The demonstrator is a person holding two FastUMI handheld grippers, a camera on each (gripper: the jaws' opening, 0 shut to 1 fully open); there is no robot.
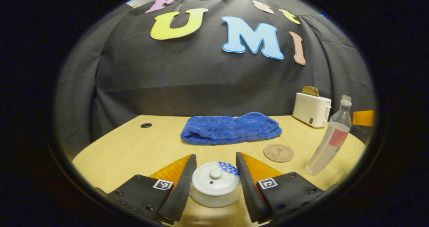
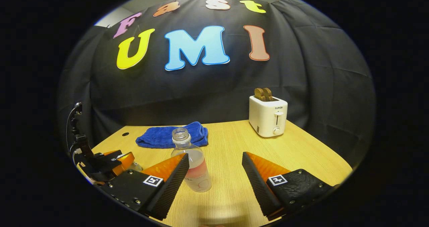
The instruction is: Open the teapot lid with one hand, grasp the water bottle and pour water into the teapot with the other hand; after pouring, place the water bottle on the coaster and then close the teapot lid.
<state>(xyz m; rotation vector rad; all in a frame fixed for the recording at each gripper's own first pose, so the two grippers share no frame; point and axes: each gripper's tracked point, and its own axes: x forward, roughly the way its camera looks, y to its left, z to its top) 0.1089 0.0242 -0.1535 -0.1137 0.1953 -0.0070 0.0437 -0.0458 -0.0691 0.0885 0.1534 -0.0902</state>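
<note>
Left claw (image 1: 216, 175): spread, fingers flanking the teapot (image 1: 214, 190), not yet pressing; lid (image 1: 215, 179) on.
Right claw (image 2: 214, 176): spread, the water bottle (image 2: 192, 163) standing uncapped just beside its left finger, off-centre in the gap.
Coaster (image 1: 278, 152): on the table (image 1: 134, 146), right of the teapot, between it and the bottle.
Towel (image 1: 231, 129): beyond the teapot.
Toaster (image 2: 268, 116): far right of the teapot.
Risk: closing off-centre could tip the open bottle and spill; a wide left grip may catch the pot body, not the lid knob.
</note>
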